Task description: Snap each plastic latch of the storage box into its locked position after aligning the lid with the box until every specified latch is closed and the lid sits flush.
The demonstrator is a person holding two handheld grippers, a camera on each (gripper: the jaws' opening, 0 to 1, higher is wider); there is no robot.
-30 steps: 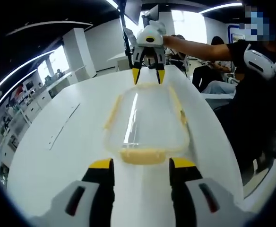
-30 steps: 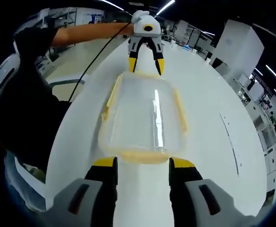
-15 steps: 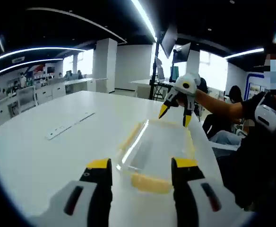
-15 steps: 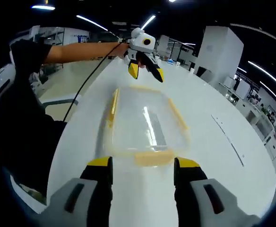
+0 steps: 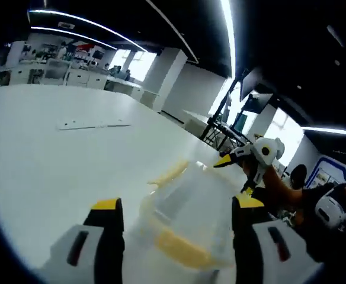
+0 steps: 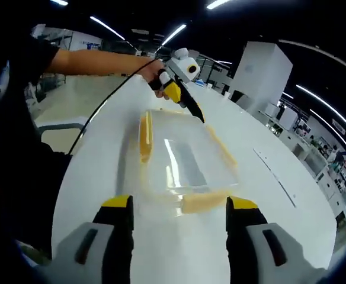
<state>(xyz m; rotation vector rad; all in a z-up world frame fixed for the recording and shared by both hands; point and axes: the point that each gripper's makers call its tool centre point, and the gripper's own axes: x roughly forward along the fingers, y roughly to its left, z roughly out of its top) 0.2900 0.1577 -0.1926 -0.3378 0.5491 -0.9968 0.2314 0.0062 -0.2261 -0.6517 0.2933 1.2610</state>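
A clear storage box (image 6: 182, 163) with yellow latches lies flat on the white table (image 6: 268, 219), its lid (image 6: 185, 155) resting on top. In the right gripper view it sits at about 12 o'clock from the right gripper (image 6: 180, 213), whose yellow-tipped jaws stand spread wide and empty just short of the near end latch (image 6: 200, 202). That latch appears to angle outward rather than lie against the wall, so it is judged not yet snapped. The long side latch (image 6: 144, 136) at 10 o'clock looks flat along the rim, though whether it is locked cannot be told. The left gripper (image 6: 188, 105) appears at the far end of the box, at 12 o'clock, with its jaws parted and holding nothing, tips near the far rim; contact cannot be confirmed. In the left gripper view the same box (image 5: 188, 222) lies between that view's own jaws at 6 o'clock, blurred, with a yellow end latch (image 5: 182, 248) nearest and the right gripper (image 5: 244, 168) seen beyond it at 2 o'clock. A pale strip (image 5: 93, 125) lies on the table at 10 o'clock, well apart from the box. Assessment: lid placed and roughly aligned; at least the end latches remain to be pressed home.
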